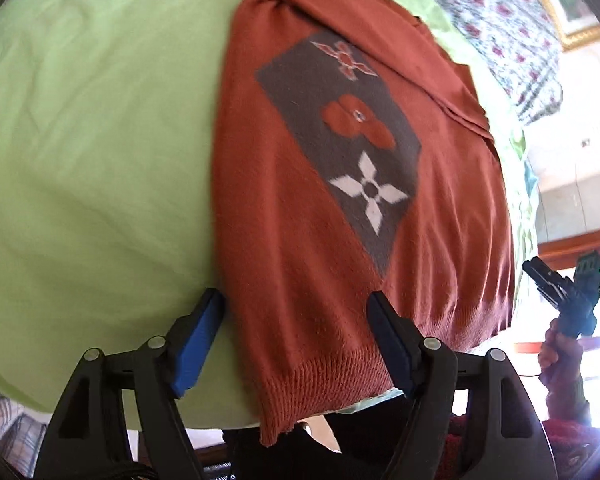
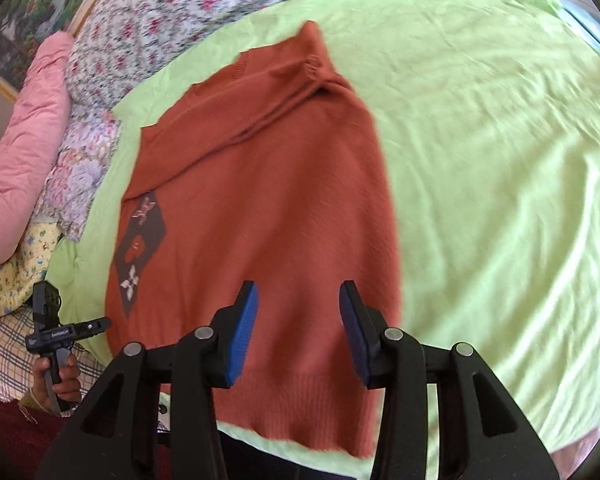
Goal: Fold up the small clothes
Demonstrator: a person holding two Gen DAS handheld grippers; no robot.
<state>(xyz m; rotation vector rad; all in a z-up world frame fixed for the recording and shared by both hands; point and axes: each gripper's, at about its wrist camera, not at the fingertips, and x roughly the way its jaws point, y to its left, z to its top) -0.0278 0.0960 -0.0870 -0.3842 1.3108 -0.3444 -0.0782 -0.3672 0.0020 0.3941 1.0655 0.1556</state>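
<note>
A rust-orange knit sweater (image 1: 300,240) with a grey diamond panel of flower shapes (image 1: 340,132) lies folded lengthwise on a light green sheet (image 1: 92,152). Its ribbed hem hangs over the near edge. My left gripper (image 1: 296,308) is open, its blue pads either side of the hem's left part, holding nothing. In the right wrist view the sweater (image 2: 268,208) lies flat, and my right gripper (image 2: 298,300) is open above its hem, empty. The right gripper also shows in the left wrist view (image 1: 564,292), off the bed's right edge. The left gripper shows in the right wrist view (image 2: 60,328).
A floral blanket (image 2: 148,12), a pink quilt (image 2: 20,152) and other bedding lie along the bed's far and left side. A framed picture (image 1: 564,4) hangs on the wall. The green sheet (image 2: 500,200) stretches wide to the right of the sweater.
</note>
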